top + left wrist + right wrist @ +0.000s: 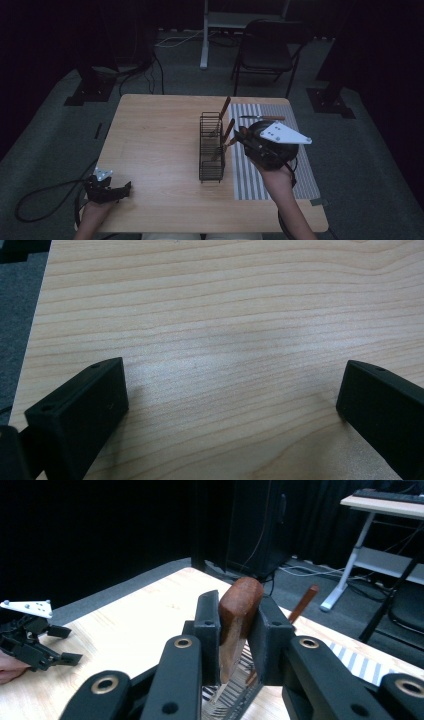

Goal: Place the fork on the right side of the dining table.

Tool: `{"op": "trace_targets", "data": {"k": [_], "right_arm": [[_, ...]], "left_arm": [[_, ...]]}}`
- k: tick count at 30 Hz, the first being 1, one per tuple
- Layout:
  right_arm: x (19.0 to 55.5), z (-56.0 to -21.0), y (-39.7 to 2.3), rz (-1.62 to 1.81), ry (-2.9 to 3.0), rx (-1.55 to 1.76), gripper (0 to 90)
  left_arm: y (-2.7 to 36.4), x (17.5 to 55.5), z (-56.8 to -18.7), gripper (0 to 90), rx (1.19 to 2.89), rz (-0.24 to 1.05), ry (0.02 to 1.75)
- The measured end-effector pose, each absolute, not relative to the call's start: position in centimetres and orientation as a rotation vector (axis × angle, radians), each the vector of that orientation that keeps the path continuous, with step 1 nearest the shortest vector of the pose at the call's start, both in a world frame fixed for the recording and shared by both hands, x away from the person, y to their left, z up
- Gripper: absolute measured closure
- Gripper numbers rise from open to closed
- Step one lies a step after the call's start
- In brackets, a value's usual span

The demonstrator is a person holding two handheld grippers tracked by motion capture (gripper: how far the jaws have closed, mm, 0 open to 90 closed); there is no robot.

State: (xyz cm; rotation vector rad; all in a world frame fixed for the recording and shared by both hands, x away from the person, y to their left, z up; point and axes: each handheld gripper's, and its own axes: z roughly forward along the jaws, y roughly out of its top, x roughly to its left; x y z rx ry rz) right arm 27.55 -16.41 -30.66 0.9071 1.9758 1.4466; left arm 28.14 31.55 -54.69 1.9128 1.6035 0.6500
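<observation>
right gripper (239, 630) clamps a wooden-handled utensil (239, 611) over the wire rack (211, 147); one knife (262, 118) left on the mat (260, 175); left gripper (230, 405) open, idle.

black wire rack (211, 147), brown wooden handle (239, 611), grey-and-white striped mat (270, 175), pale wood table (155, 150)

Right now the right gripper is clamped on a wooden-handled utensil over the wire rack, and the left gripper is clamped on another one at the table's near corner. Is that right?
Not quite. The left gripper holds nothing: the left gripper view shows its jaws wide apart over the bare wooden table. The rest stands: the right gripper is clamped on a wooden-handled utensil by the wire rack.
</observation>
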Motion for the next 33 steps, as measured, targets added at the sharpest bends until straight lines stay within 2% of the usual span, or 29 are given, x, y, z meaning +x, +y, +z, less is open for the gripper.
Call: {"op": "trace_targets", "data": {"k": [15, 22, 33], "right_arm": [[27.0, -31.4, -20.8, 1.397, 1.917, 1.002, 76.2], [27.2, -33.0, -23.1, 1.362, 1.930, 1.073, 76.1], [27.7, -36.4, -24.4, 1.307, 1.983, 1.147, 76.1]], "left_arm": [[31.5, 28.1, -54.7, 0.1, 1.909, 0.650, 1.606], [31.5, 28.1, -54.7, 0.1, 1.908, 0.650, 1.607], [31.5, 28.1, -54.7, 0.1, 1.910, 0.650, 1.607]]}}
